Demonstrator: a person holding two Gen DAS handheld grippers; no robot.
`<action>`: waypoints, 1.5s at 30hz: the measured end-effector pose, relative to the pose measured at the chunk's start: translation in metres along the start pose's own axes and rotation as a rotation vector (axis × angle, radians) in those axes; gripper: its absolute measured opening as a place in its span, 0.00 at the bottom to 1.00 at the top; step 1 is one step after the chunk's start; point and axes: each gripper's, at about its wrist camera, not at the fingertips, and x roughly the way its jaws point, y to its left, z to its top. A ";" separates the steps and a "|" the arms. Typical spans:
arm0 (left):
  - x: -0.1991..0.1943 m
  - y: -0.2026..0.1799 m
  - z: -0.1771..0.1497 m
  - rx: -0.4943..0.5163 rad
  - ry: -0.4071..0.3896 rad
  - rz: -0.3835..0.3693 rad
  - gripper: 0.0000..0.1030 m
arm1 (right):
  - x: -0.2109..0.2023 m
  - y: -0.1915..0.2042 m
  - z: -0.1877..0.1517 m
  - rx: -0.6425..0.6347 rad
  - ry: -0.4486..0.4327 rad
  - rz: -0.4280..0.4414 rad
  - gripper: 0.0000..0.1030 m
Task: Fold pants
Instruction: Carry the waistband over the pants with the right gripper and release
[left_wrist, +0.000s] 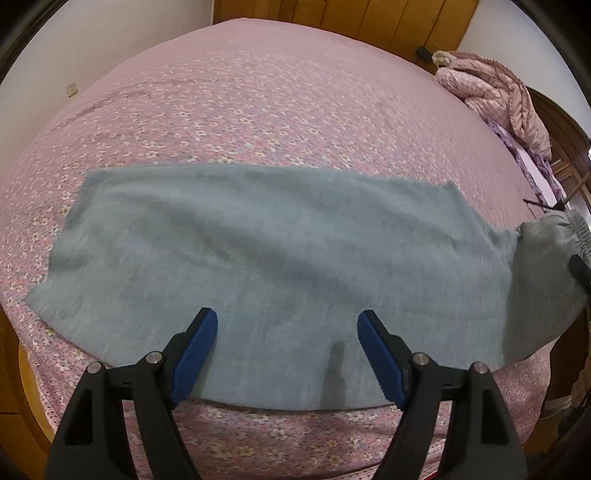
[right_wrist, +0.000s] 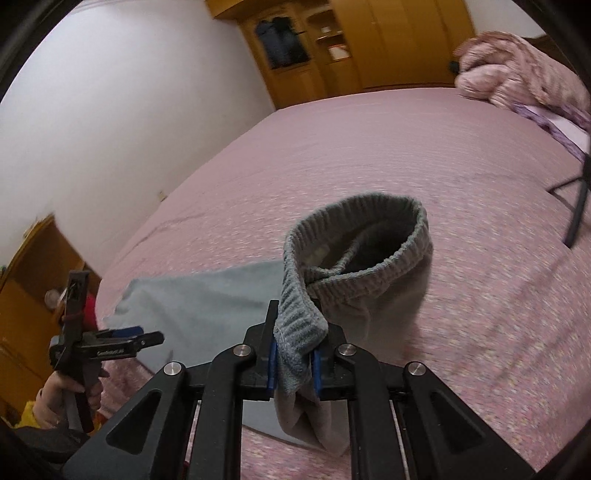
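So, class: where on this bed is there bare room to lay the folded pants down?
The widest bare stretch of the bed lies beyond the pants, up to the wardrobe wall. It is crowded at the near edge, where the pants lie under the open left gripper and the right gripper lifts the waistband, and by the quilt.

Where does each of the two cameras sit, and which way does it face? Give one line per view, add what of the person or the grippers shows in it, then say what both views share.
Left wrist view: sits on the left gripper, looking down over the grey-blue pants spread on the pink floral bed; its blue-padded fingers stand open above the cloth.
Right wrist view: sits on the right gripper, looking across the bed toward the wooden wardrobe; its jaws pinch the ribbed waistband; the left gripper and the person's hand show at lower left.
Shared: pants, bed, pink quilt, wardrobe.
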 end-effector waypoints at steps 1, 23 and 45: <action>-0.001 0.003 0.000 -0.004 -0.002 -0.001 0.79 | 0.004 0.007 0.001 -0.016 0.007 0.008 0.14; 0.008 0.018 0.001 -0.029 -0.003 -0.067 0.79 | 0.128 0.093 -0.019 -0.208 0.283 0.020 0.18; -0.010 -0.021 0.013 0.020 -0.021 -0.246 0.79 | 0.063 0.039 -0.025 -0.061 0.227 0.009 0.33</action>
